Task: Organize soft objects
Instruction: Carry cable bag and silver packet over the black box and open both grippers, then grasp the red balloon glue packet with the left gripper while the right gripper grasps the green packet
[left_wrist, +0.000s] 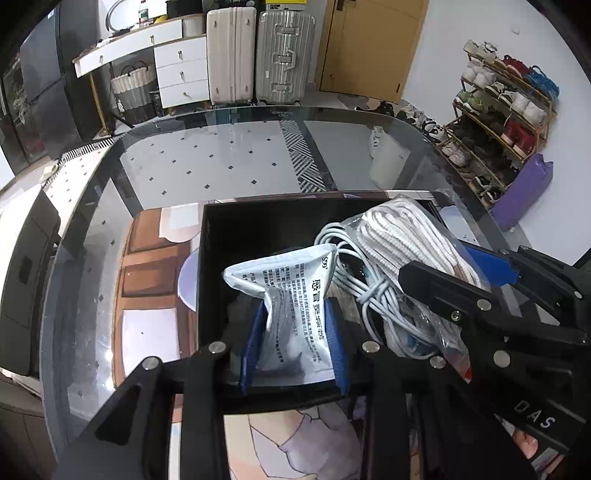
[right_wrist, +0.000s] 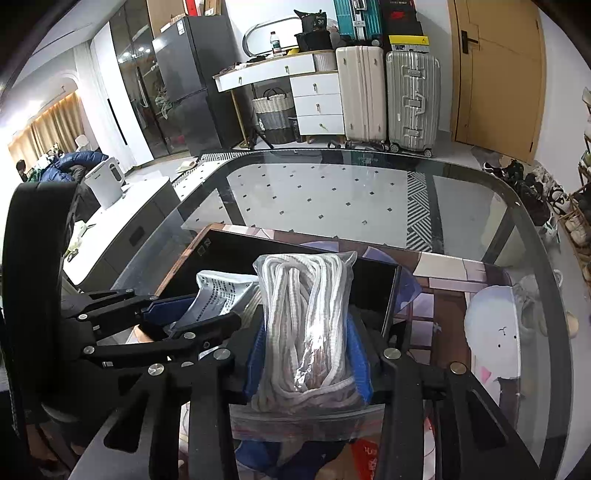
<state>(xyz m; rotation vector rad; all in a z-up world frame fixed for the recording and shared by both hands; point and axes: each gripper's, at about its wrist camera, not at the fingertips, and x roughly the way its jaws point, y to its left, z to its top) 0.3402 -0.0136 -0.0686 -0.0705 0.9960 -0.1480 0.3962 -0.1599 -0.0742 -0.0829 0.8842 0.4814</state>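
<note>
My left gripper (left_wrist: 295, 325) is shut on a silver-white foil sachet (left_wrist: 291, 295) with printed text and holds it over the black box (left_wrist: 258, 221). My right gripper (right_wrist: 308, 354) is shut on a clear bag of white rope (right_wrist: 306, 306) over the same box (right_wrist: 373, 291). A bundle of grey-white cable (left_wrist: 369, 288) lies in the box beside the rope bag (left_wrist: 410, 236). The right gripper shows at the right of the left wrist view (left_wrist: 491, 273); the left gripper and sachet (right_wrist: 221, 295) show at the left of the right wrist view.
The box stands on a printed mat (right_wrist: 461, 273) on a glass table (right_wrist: 332, 192). A white plush cushion (right_wrist: 495, 332) lies on the mat to the right. Suitcases (right_wrist: 388, 96), a drawer desk and a shoe rack (left_wrist: 498, 122) stand beyond the table.
</note>
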